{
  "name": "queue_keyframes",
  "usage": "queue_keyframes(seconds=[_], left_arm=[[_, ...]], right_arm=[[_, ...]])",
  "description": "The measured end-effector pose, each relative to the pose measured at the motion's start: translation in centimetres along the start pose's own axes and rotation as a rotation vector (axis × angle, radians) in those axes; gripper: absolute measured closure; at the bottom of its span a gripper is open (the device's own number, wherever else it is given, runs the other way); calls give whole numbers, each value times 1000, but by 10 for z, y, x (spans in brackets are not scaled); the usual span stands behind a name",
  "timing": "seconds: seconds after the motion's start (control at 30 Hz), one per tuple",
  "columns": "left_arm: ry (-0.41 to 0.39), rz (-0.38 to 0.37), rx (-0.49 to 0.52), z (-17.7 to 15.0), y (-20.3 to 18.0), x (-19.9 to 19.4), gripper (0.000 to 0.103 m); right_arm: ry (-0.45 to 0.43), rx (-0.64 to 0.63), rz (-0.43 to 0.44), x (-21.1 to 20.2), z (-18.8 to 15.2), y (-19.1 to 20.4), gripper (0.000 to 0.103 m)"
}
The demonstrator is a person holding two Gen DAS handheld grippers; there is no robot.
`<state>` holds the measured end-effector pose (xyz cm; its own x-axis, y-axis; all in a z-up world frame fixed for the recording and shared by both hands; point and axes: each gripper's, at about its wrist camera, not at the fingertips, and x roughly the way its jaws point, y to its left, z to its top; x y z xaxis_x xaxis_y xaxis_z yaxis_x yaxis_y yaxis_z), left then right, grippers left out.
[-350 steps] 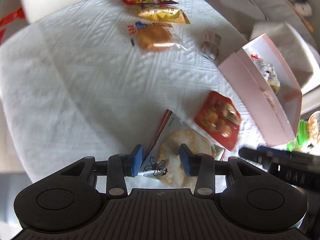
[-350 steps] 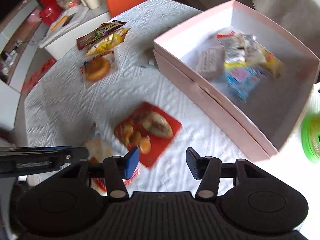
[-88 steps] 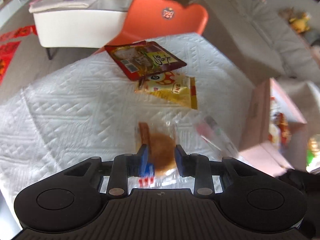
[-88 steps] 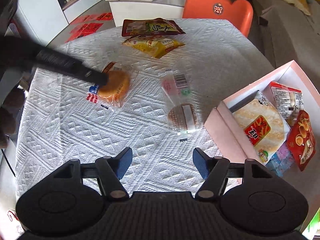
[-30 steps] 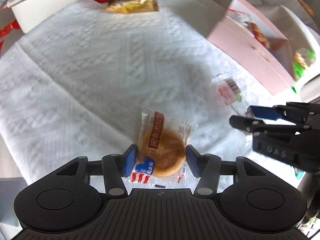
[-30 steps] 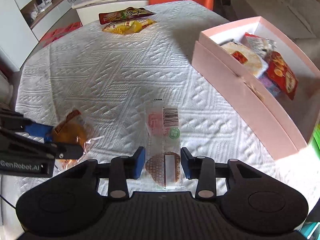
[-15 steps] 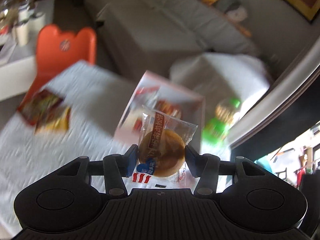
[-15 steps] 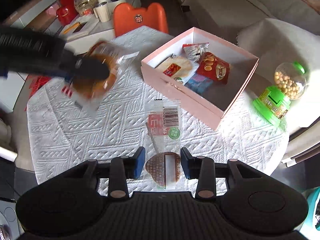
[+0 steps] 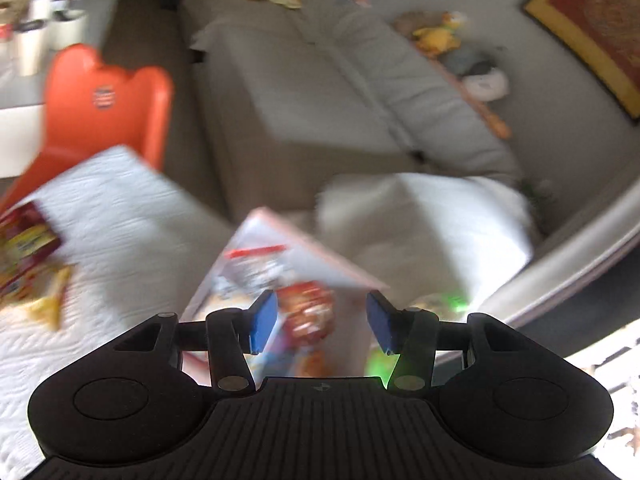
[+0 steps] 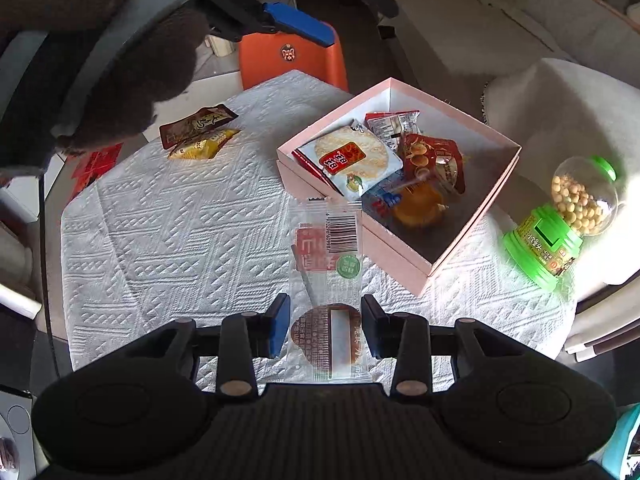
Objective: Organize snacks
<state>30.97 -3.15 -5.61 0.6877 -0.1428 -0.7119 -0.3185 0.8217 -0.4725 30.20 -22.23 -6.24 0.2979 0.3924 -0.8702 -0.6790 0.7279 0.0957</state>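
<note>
The pink box (image 10: 472, 232) sits on the white tablecloth and holds several snacks, among them a round rice cracker pack (image 10: 350, 158), a red pack (image 10: 436, 160) and the orange bun pack (image 10: 416, 204), which looks blurred. My right gripper (image 10: 323, 328) is shut on a clear wafer packet (image 10: 328, 272), held above the table in front of the box. My left gripper (image 9: 322, 322) is open and empty, high above the box (image 9: 312, 256); it also shows at the top of the right wrist view (image 10: 296, 26).
A brown pack (image 10: 198, 122) and a yellow pack (image 10: 204, 146) lie at the table's far left. A green candy dispenser (image 10: 560, 224) stands right of the box. An orange chair (image 10: 292, 60) is behind the table, a grey sofa (image 9: 360, 92) beyond.
My left gripper has opened and let go of the bun pack, which now lies in the pink box. My right gripper still holds the wafer packet and has risen a little.
</note>
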Motion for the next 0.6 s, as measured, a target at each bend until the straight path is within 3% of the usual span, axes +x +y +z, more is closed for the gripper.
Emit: queue_keyframes(seconds=[0.07,0.2,0.3,0.37,0.43,0.6], left_arm=[[-13,67,-71,-16,23,-7,48],[-12,113,-246,-57,66,-21,48],[11,139,-310,-82,82,-23,48],[32,148,-337,-97,95,-26,48],[34,164,-337,-108,101,-28,48],[9,231,-360,-134,131,-37,48]], right_arm=[[-4,-9,-3,3,2,-4,65],[-91,-34,-36,-3,28,-17,65],[-179,-58,-108,-3,60,-30,65],[-222,-57,-145,5,78,-38,58],[-186,-78,-144,21,90,-41,48],[-129,-136,-88,53,85,-31,46]])
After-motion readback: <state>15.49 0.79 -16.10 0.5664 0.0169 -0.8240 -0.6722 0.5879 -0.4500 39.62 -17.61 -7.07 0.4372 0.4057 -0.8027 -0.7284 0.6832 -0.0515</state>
